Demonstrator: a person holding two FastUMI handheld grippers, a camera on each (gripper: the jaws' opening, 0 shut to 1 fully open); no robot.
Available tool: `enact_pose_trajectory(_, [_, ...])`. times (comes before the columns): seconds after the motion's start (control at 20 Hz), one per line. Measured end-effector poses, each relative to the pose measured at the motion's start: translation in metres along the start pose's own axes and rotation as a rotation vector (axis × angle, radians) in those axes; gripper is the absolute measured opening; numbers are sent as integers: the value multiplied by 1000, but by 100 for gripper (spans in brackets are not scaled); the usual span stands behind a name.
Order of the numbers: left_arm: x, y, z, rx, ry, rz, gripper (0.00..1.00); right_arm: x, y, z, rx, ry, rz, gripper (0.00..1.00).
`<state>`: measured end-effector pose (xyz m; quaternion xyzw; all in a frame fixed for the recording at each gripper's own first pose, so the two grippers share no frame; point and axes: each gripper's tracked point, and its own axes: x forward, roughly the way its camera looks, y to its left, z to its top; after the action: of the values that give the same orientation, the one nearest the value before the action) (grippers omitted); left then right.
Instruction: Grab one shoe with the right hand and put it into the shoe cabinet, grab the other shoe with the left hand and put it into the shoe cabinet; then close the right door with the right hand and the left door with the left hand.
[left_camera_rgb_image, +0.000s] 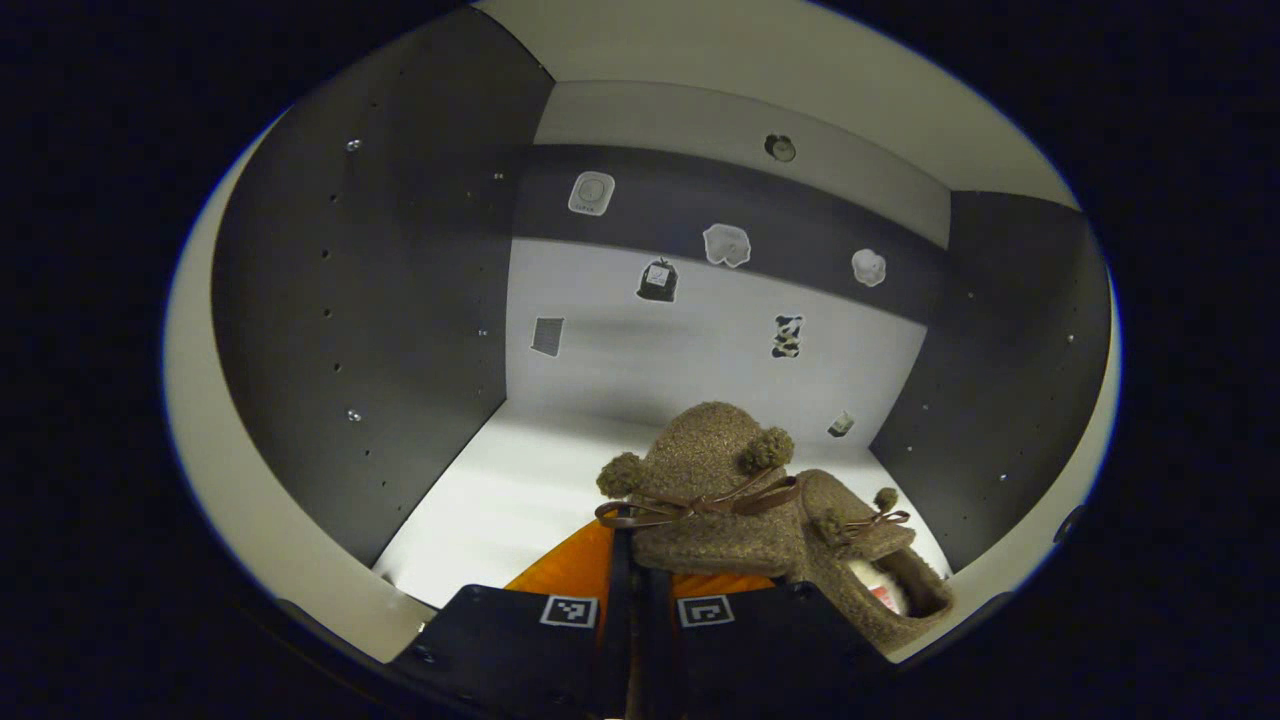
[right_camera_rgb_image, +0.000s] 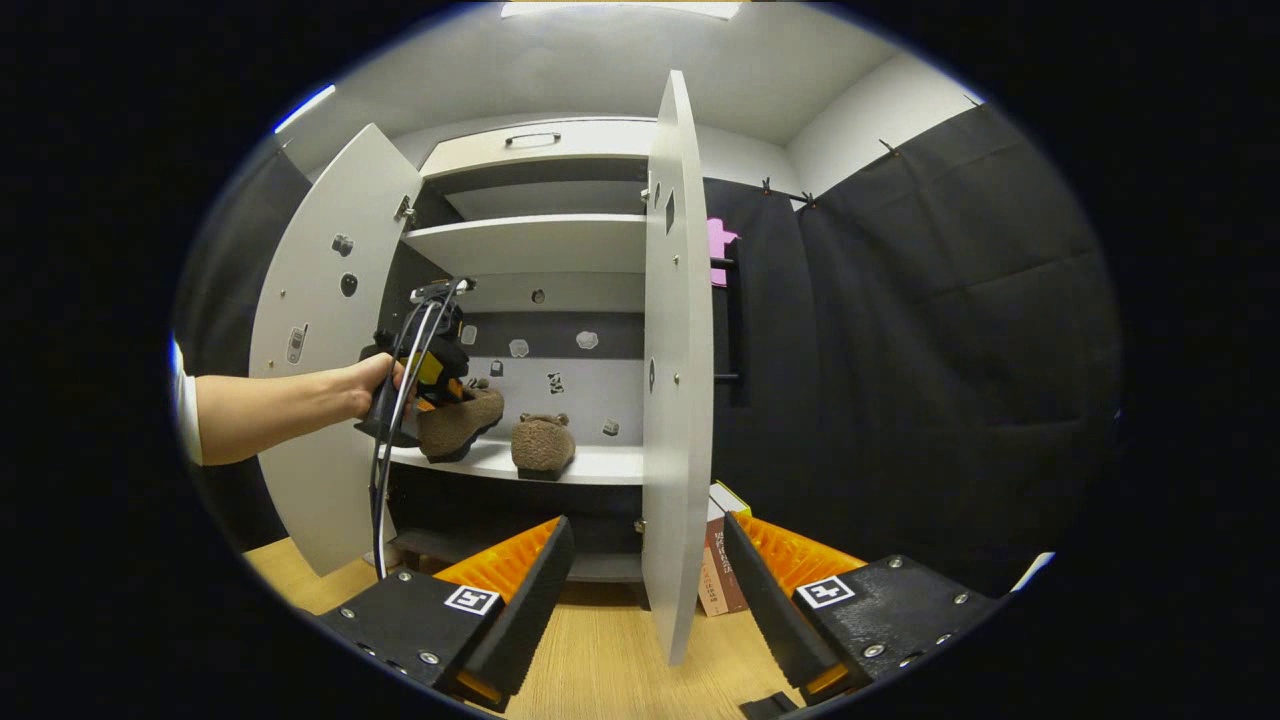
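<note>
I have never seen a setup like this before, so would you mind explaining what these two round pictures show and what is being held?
There is no robot here: a person holds a two-finger gripper in each hand, and each gripper carries a wide-angle camera looking along its own fingers.

The left gripper view looks into the shoe cabinet. The left gripper is shut on the heel of a fuzzy brown shoe, above the white shelf. The other shoe already sits beside it.

The right gripper view is taken from farther back. The right gripper is open and empty, in front of the right door. Both that and the left door stand open.
</note>
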<state>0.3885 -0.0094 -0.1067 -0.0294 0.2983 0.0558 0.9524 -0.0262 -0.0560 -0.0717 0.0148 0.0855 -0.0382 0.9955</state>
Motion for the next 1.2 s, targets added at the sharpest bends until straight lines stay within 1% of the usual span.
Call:
enact_pose_trajectory(0.05, [7,1,-5,15,21,13,15,1,-4,-2,-2,4,-5,92])
enact_pose_trajectory(0.2, [20,3,-13,17,50,33,15,2,-11,-4,8,14,-16,92])
enact_pose_trajectory(0.25, [23,3,-14,16,57,35,17,4,-13,-7,11,19,-19,92])
enact_pose_trajectory(0.3, [25,3,-16,13,64,34,15,5,-15,-7,15,23,-22,92])
enact_pose_trajectory(0.35, [26,2,-17,8,66,27,17,6,-17,-7,19,24,-25,92])
enact_pose_trajectory(0.4, [27,3,-18,5,68,29,23,6,-17,-7,24,22,-26,92])
enact_pose_trajectory(0.45, [28,6,-19,5,72,39,33,7,-17,-7,28,21,-27,92])
enact_pose_trajectory(0.6, [27,6,-20,-20,73,30,34,10,-17,-7,27,17,-26,92])
enact_pose_trajectory(0.65, [26,5,-20,-11,76,22,36,10,-17,-7,25,17,-27,92])
enact_pose_trajectory(0.7, [24,5,-20,3,78,19,36,11,-16,-8,25,19,-25,92])
enact_pose_trajectory(0.8, [18,3,-14,18,66,5,43,12,-15,-9,32,20,-22,92])
enact_pose_trajectory(0.85, [14,1,-11,23,56,-2,55,12,-13,-8,37,18,-18,92])
enact_pose_trajectory(0.95, [5,3,-12,33,49,-1,74,14,-10,-6,43,11,-13,92])
enact_pose_trajectory(1.05, [-8,4,-7,33,19,-11,88,14,-8,-3,43,1,-7,92])
enact_pose_trajectory(1.15, [-30,-3,-1,18,-13,-48,92,16,-5,1,45,-6,1,92])
enact_pose_trajectory(1.2, [-43,-3,7,20,-53,-66,92,18,-3,2,48,-10,6,92])
